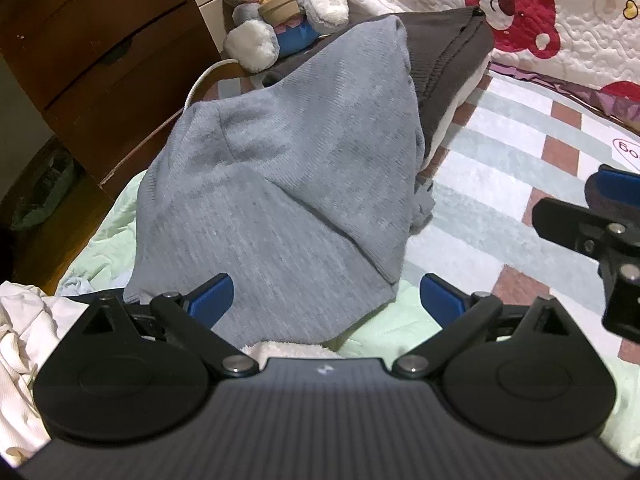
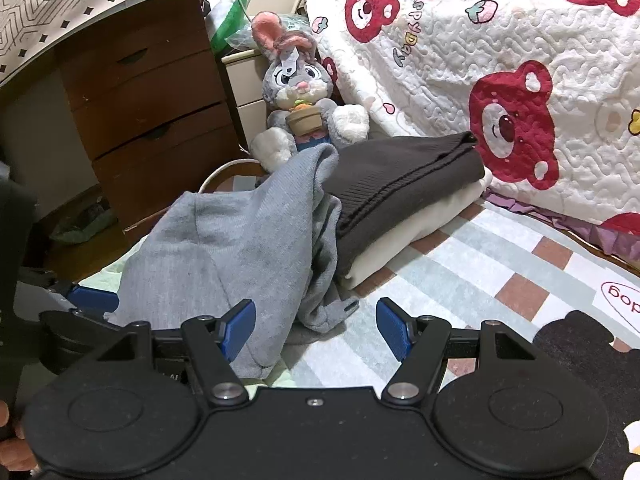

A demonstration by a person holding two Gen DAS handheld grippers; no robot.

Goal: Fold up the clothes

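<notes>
The grey top [image 1: 276, 184] lies in a lumpy heap on the bed [image 1: 500, 168], leaning on the brown and white pile [image 2: 404, 184]. Both hand-held grippers, left [image 1: 326, 300] and right [image 2: 316, 328], are wide and hold nothing. To fold well, grab an edge, not the lump.

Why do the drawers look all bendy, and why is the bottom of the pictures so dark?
In both views the fisheye lens curves straight things near the edges, so the brown drawers bow. In the left wrist view the black tool body fills the bottom and looks a little soft, being so close; the grey top is sharper. In the right wrist view the tool does the same, and the corners go black.
</notes>
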